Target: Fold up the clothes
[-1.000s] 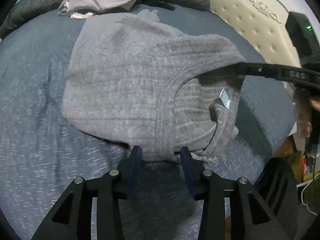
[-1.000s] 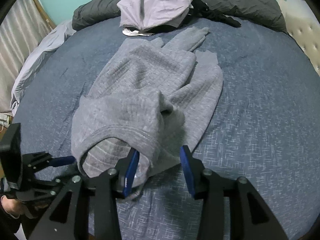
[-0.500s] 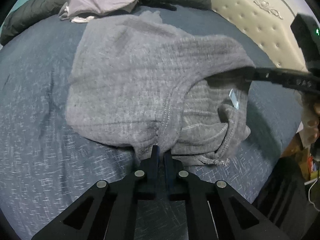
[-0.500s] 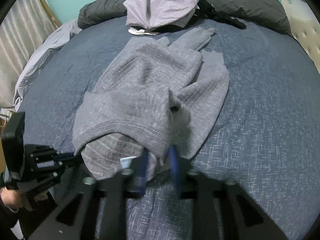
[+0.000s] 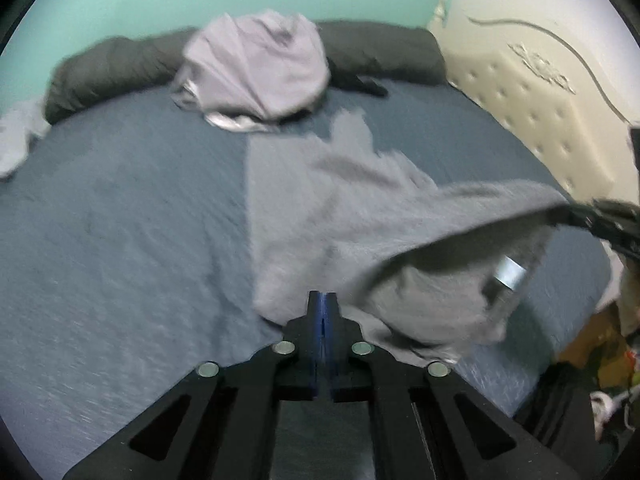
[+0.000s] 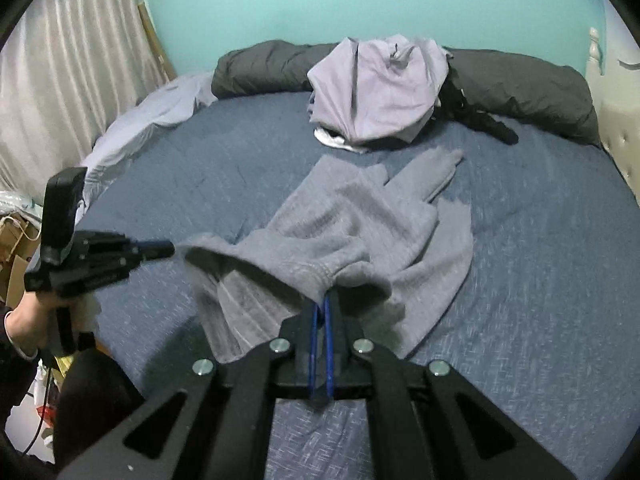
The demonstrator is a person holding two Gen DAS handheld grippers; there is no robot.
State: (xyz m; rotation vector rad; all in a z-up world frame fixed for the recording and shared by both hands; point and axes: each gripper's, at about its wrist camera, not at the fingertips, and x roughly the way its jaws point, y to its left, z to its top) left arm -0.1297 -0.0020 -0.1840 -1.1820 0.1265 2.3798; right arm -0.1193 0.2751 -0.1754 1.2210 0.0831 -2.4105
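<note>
While its far half lies flat on the bed (image 6: 560, 240), the grey sweater (image 6: 360, 216) has its near hem raised between two grippers. The left gripper (image 5: 322, 300) is pinched tight on the hem's edge, its blue pads pressed together with fabric at their tips; from the right wrist view it shows at the left, held by a hand (image 6: 28, 320), its tip at the hem's corner. The right gripper (image 6: 323, 300) is likewise clamped on the hem's thick band, pads almost touching. Between the two grips the hem sags open, showing the ribbed inside and a small white label (image 5: 510, 274). One sleeve (image 6: 436, 172) points away toward the head of the bed.

A dark blue flecked sheet covers the bed. Along its far edge runs a black duvet (image 6: 540, 88), rolled into a long ridge, and a crumpled lilac garment (image 6: 380, 92) sits heaped against it, with something white under its near edge. A pale sheet (image 6: 152, 120) bunches at the far left corner. Behind is a turquoise wall (image 6: 360, 0), a cream curtain (image 6: 60, 80) at the left, and a tufted cream headboard (image 5: 540, 100) at the right. The left wrist view is blurred.
</note>
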